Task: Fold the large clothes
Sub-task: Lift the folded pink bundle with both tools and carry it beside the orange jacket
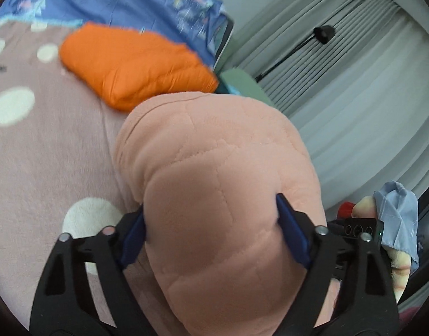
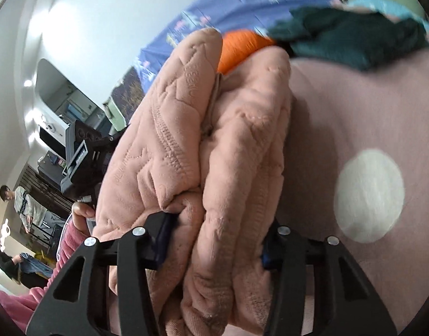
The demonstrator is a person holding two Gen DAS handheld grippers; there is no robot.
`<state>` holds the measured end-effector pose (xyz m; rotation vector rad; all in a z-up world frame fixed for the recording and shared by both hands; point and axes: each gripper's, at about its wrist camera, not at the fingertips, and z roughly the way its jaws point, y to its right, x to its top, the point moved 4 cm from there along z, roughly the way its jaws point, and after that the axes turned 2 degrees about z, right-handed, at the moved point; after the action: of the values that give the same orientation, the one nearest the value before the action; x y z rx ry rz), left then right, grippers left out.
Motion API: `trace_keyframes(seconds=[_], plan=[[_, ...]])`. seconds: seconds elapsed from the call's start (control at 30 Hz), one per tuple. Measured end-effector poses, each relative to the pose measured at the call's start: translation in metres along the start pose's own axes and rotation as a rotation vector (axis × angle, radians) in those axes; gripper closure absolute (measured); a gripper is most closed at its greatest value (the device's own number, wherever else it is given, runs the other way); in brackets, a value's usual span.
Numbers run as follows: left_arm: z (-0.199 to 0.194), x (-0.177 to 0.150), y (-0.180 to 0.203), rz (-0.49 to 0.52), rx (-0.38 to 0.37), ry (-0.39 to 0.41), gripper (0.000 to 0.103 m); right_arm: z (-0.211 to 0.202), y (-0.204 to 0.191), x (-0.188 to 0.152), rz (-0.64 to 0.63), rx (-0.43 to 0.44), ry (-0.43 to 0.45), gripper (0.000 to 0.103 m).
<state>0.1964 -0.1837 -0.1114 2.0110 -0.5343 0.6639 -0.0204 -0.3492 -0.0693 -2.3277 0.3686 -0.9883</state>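
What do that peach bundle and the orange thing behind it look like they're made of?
The peach garment looks like soft quilted fleece or plush: a matte, fuzzy nap with stitched seam lines pressed into thick padding. The orange item seems to be a smoother woven synthetic, perhaps nylon over puffy filling; its surface has a slight sheen and fine creases, though blur leaves that open.

free: dotted blanket [image 1: 46, 154] left | blocked: orange bundle [image 1: 136, 61] ahead
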Motion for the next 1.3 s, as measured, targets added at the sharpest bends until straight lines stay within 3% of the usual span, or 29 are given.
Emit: trace_keyframes(seconds=[0.2,0.4,0.53,0.8,0.93,1.03,1.1,1.13,1.17,1.2,1.23,1.3], plan=[[-0.075,0.043,0.039,0.097,0.013,0.168,0.022,-0.017,-0.073,0.027,-0.196,0.070,0.058,0.054],[-0.152,0.104,0.039,0.158,0.151,0.301,0.022,0.040,-0.139,0.096,-0.318,0.208,0.034,0.054],[-0.189,0.148,0.005,0.153,0.253,0.345,0.022,0.105,-0.169,0.136,-0.335,0.248,-0.007,0.054],[-0.214,0.214,-0.095,0.103,0.402,0.361,0.022,0.233,-0.195,0.179,-0.330,0.241,-0.090,0.054],[-0.205,0.233,-0.163,0.044,0.475,0.367,0.022,0.302,-0.187,0.191,-0.309,0.197,-0.130,0.054],[-0.184,0.227,-0.218,-0.018,0.571,0.311,0.022,0.361,-0.156,0.182,-0.271,0.116,-0.217,0.050],[-0.161,0.212,-0.256,-0.059,0.702,0.226,0.025,0.395,-0.135,0.165,-0.284,-0.041,-0.284,0.039],[-0.142,0.199,-0.275,-0.065,0.793,0.136,0.025,0.401,-0.130,0.158,-0.294,-0.059,-0.234,0.034],[-0.131,0.189,-0.282,-0.042,0.813,0.105,0.025,0.397,-0.129,0.158,-0.290,-0.091,-0.172,0.019],[-0.134,0.183,-0.276,-0.026,0.783,0.179,0.025,0.398,-0.129,0.158,-0.296,-0.134,-0.172,0.019],[-0.137,0.182,-0.275,-0.029,0.764,0.199,0.024,0.397,-0.131,0.158,-0.310,-0.144,-0.168,0.018],[-0.145,0.181,-0.274,-0.058,0.770,0.187,0.021,0.391,-0.136,0.161,-0.346,-0.166,-0.175,0.018]])
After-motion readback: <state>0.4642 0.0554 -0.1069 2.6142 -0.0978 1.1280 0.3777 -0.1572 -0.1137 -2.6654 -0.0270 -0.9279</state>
